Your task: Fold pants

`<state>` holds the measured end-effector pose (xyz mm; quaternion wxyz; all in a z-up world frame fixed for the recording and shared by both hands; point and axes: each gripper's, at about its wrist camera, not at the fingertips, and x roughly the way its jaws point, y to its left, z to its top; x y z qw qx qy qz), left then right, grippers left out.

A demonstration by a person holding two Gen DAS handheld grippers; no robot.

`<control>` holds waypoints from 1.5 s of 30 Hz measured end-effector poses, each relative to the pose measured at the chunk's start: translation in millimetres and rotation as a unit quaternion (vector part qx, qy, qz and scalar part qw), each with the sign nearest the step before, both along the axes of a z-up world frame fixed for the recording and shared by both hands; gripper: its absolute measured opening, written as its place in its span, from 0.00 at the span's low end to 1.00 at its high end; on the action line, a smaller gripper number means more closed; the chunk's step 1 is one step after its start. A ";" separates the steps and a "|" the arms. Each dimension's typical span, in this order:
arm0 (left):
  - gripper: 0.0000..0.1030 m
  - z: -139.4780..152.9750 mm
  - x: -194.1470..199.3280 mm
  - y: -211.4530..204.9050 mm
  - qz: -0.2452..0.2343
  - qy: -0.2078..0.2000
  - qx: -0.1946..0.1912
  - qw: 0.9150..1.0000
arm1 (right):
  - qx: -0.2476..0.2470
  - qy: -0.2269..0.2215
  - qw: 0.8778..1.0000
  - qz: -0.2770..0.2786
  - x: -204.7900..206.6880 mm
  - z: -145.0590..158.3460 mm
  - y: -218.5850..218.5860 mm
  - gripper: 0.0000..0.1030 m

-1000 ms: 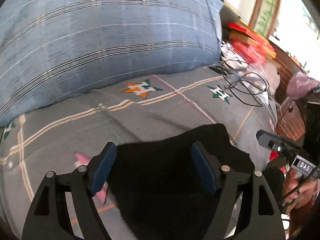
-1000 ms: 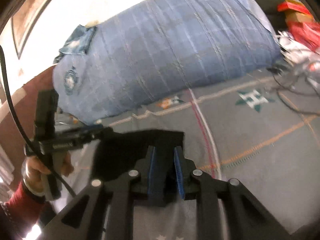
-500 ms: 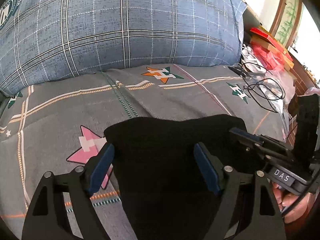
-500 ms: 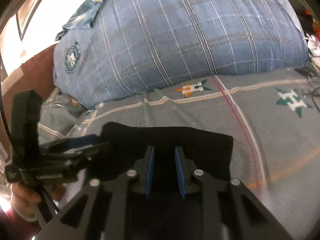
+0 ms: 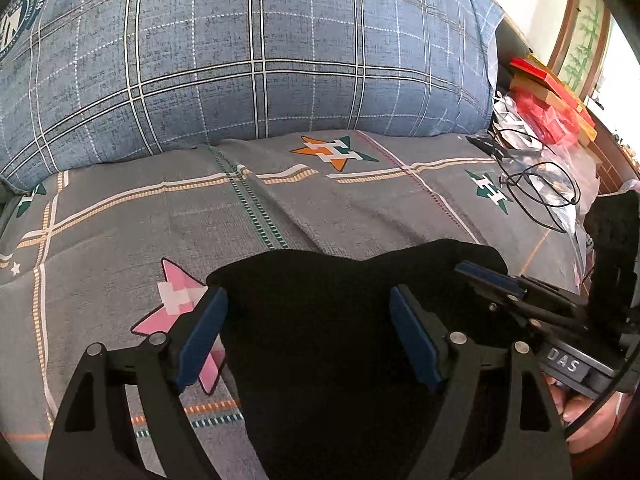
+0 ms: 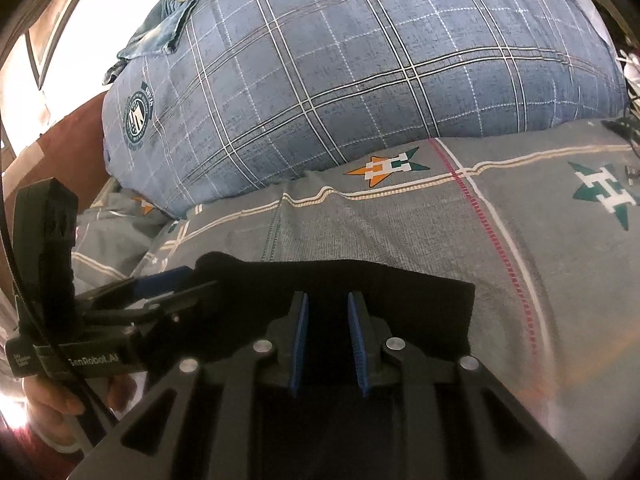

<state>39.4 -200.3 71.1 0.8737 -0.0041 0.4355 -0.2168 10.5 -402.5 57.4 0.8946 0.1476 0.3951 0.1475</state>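
Observation:
The black pants (image 5: pixel 344 292) lie folded on the grey patterned bedsheet (image 5: pixel 280 208). My left gripper (image 5: pixel 308 320) is wide open just above the near left part of the pants, with nothing between its blue pads. My right gripper (image 6: pixel 327 320) hovers over the pants (image 6: pixel 420 296) with its pads a narrow gap apart, and only dark cloth shows between them. Each gripper also shows in the other's view: the right one (image 5: pixel 492 280) at the pants' right edge, the left one (image 6: pixel 160 284) at their left corner.
A big blue plaid pillow (image 5: pixel 248 52) fills the back of the bed. Black cables (image 5: pixel 540 192), plastic bags and red boxes (image 5: pixel 548 92) lie at the right edge. A wooden bed frame (image 6: pixel 68 136) shows at the left.
Both grippers have come down and forward, and the pants' far edge now lies flat on the sheet. The views have steadied, and the left gripper stays wide open.

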 end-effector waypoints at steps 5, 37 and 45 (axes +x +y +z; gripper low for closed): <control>0.81 7.9 -9.1 4.0 0.007 -0.007 0.005 1.000 | 0.004 -0.014 1.000 0.005 -16.7 18.1 2.0 0.44; 0.81 4.6 -48.6 10.7 0.019 0.032 -0.032 0.999 | -0.035 0.023 0.998 -0.037 -66.7 8.6 -32.5 0.50; 0.81 -0.6 -46.1 16.0 0.023 0.044 -0.047 0.998 | -0.001 0.031 0.998 -0.049 -59.9 9.2 -46.1 0.58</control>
